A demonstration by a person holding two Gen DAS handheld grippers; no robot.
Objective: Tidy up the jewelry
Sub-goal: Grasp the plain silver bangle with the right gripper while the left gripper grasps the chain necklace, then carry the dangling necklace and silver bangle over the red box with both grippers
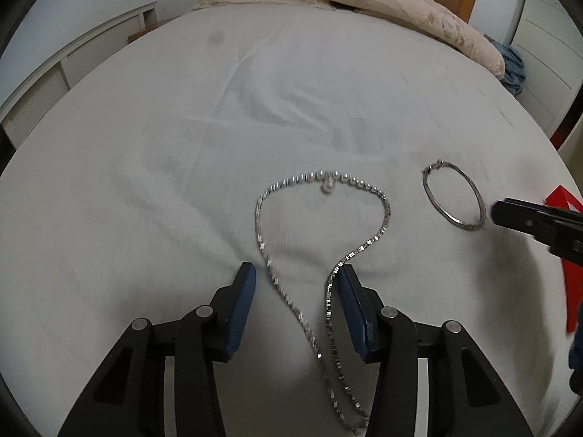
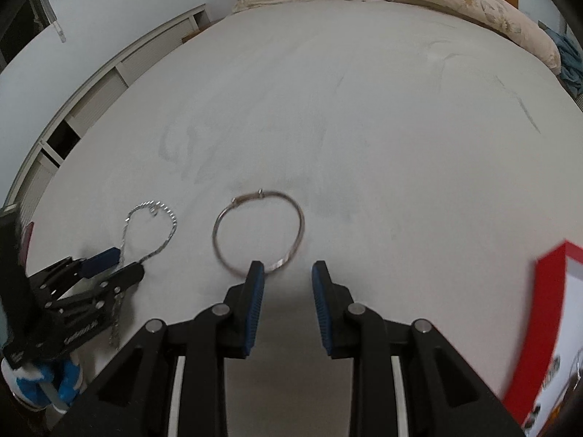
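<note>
**Silver jewelry on white bedsheet**

Left wrist: left gripper (image 1: pixel 297 273) jaws wide apart, straddling both strands of the necklace (image 1: pixel 324 233), gripping nothing. Bangle (image 1: pixel 453 196) lies to its right, right gripper (image 1: pixel 510 215) tip just beside it.

Right wrist: right gripper jaws spread, empty; left pad (image 2: pixel 255 291) overlaps the bangle's near rim. Red box (image 2: pixel 550 327) at right.

Glittering metal necklace (image 1: pixel 320 240) and smooth metal bangle (image 2: pixel 258 233) on matt cloth sheet (image 1: pixel 145 182).
</note>
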